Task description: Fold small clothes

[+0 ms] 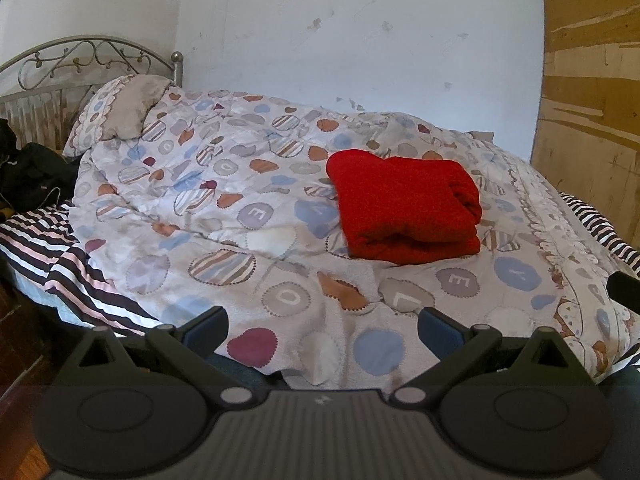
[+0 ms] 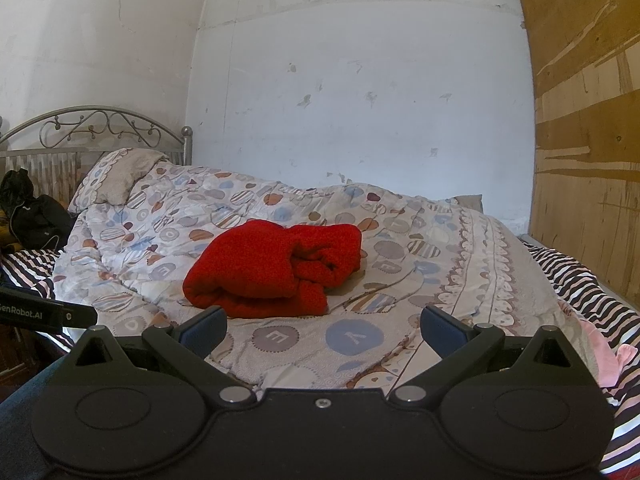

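Lying at far left on the striped sheet (image 2: 24,264): a black garment (image 2: 36,216), next to the metal headboard (image 2: 96,124). Resting against that headboard: a pillow (image 1: 120,108) in a patterned case. Covering most of the bed: a quilt (image 1: 224,208) printed with dots, hearts and lettered circles, wrinkled and bunched toward the wall.

Hovering over the near edge of the quilt: the left hand-held gripper (image 1: 322,330), jaws spread wide, blue fingertips (image 1: 208,326) well apart, nothing between them and not touching the cloth.

Sitting on the quilt, right of centre in the left wrist view: the red garment (image 1: 404,208), folded into a compact thick bundle, layered edges facing right and toward the cameras. Lying beyond both grippers, touched by neither.

Hovering near the bed's near edge: the right hand-held gripper (image 2: 322,330), jaws likewise spread wide and holding nothing, red garment (image 2: 276,268) just beyond its left fingertip.

Showing at lower right on the striped sheet: a pink cloth (image 2: 604,360). Standing at far right against the white wall (image 2: 360,80): a plywood panel (image 2: 588,128).
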Tool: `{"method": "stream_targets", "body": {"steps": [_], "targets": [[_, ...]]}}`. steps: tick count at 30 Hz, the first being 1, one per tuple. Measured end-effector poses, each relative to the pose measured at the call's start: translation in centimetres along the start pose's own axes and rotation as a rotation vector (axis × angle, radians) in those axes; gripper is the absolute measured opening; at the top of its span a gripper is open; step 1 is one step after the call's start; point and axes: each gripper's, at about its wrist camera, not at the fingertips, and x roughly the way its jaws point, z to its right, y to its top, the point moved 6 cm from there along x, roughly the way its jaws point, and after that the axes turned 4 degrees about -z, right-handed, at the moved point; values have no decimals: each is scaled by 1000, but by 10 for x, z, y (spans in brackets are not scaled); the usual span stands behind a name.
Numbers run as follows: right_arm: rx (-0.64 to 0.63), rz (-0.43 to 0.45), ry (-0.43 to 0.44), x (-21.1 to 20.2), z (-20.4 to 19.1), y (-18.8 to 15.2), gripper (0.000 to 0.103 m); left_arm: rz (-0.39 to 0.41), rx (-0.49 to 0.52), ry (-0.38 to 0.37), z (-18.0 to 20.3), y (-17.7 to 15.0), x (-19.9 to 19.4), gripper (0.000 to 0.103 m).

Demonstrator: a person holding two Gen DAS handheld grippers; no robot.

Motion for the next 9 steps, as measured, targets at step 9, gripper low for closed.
{"method": "stream_targets", "body": {"steps": [9], "targets": [[1, -2, 1, -1, -2, -1, 103, 2, 3, -3, 2, 1, -1, 103]]}}
